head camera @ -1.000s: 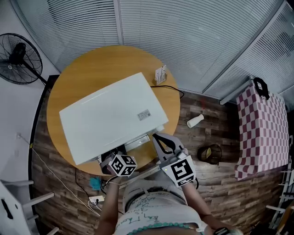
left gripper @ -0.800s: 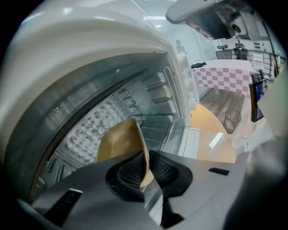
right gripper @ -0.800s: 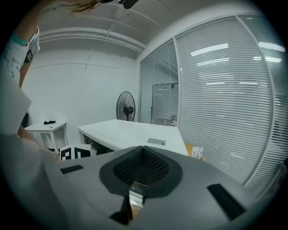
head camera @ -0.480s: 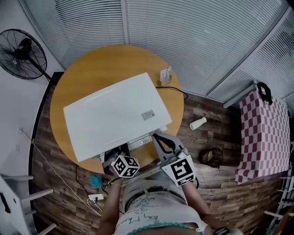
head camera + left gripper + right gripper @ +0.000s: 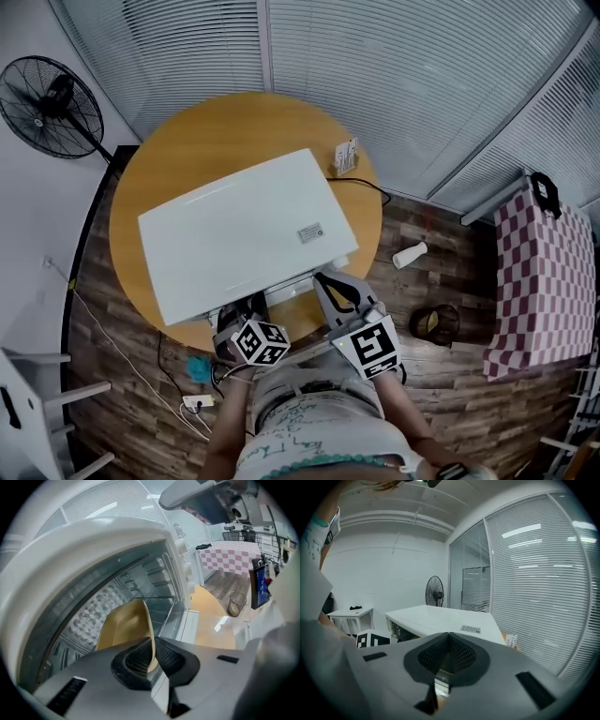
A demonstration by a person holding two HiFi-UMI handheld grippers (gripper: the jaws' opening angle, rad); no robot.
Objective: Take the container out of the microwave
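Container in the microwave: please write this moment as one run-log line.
left gripper: shut on container rim | container: inside microwave | right gripper: shut, empty

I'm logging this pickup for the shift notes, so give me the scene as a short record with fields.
microwave: white, on the round wooden table, cavity open toward the person
container: tan, inside the microwave cavity
left gripper: reaches into the cavity, jaws shut on the container's rim
right gripper: outside the microwave, jaws together, nothing between them
task state: container gripped, not yet taken out
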